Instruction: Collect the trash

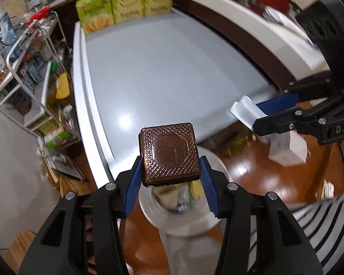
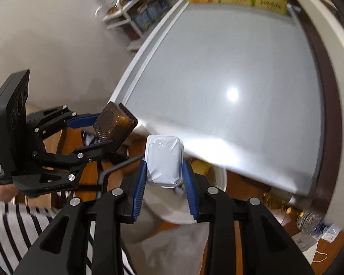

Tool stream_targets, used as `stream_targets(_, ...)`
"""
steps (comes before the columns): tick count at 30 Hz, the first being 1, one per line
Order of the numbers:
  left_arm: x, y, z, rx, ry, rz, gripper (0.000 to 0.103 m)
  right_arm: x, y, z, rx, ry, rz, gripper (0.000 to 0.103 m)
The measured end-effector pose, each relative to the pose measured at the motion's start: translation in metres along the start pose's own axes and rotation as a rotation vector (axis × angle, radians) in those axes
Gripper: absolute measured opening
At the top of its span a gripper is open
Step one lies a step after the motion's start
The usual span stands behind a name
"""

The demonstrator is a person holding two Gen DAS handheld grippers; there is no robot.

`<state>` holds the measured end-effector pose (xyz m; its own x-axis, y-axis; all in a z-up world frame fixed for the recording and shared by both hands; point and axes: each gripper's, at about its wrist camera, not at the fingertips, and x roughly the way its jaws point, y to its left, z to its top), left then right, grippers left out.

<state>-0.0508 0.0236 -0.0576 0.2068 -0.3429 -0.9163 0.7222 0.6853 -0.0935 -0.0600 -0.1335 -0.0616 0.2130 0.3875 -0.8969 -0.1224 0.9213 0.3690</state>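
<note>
The left gripper [image 1: 170, 171] clamped a brown tray [image 1: 169, 153]; the right gripper [image 2: 164, 178] clamped a white tray [image 2: 164, 160]. Released early, either could have missed the bin [image 1: 208, 220] below

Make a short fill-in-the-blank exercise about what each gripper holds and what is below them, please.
1. The left gripper is shut on a ____ patterned container.
2. The right gripper is shut on a small ____ container.
3. Under both grippers stands a round white ____ with trash inside.
4. At the far end of the grey table stand three ____ boxes.

Missing words: brown; white; bin; green
</note>
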Motion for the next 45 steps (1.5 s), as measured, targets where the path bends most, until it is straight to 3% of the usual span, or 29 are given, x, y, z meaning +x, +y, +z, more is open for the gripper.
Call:
stream_targets(10, 0.052, -0.015, -0.044, 0.047, 0.191, -0.026, 0.051, 0.066, 0.005, -0.038, 0.0, 0.169, -0.024, 0.032)
stream_targets(13, 0.07, -0.013, -0.045, 0.037, 0.24, -0.036, 0.059, 0.086, 0.001, -0.039, 0.007, 0.201, -0.054, 0.033)
stream_targets(15, 0.076, -0.012, -0.044, 0.023, 0.25, -0.039, 0.082, 0.093, -0.002, -0.037, 0.018, 0.215, -0.052, 0.039)
stream_targets(16, 0.077, -0.012, -0.044, 0.019, 0.251, -0.035, 0.085, 0.092, -0.005, -0.043, 0.019, 0.216, -0.057, 0.052)
stream_targets(22, 0.07, -0.009, -0.04, 0.006, 0.236, 0.006, 0.086, 0.08, -0.012, -0.046, 0.039, 0.187, -0.089, 0.063)
stream_targets(28, 0.05, 0.0, -0.036, -0.055, 0.176, 0.042, 0.086, 0.047, -0.017, -0.04, 0.089, 0.081, -0.081, 0.071)
stream_targets(35, 0.002, 0.01, -0.008, -0.129, -0.006, 0.071, 0.088, -0.011, -0.008, -0.022, 0.101, -0.117, -0.054, 0.078)
stream_targets(39, -0.028, 0.02, 0.014, -0.176, -0.134, 0.113, 0.098, -0.048, -0.006, -0.006, 0.125, -0.268, -0.086, 0.087)
stream_targets(45, -0.043, 0.037, 0.04, -0.256, -0.248, 0.225, 0.099, -0.07, -0.02, 0.014, 0.201, -0.437, -0.173, 0.093)
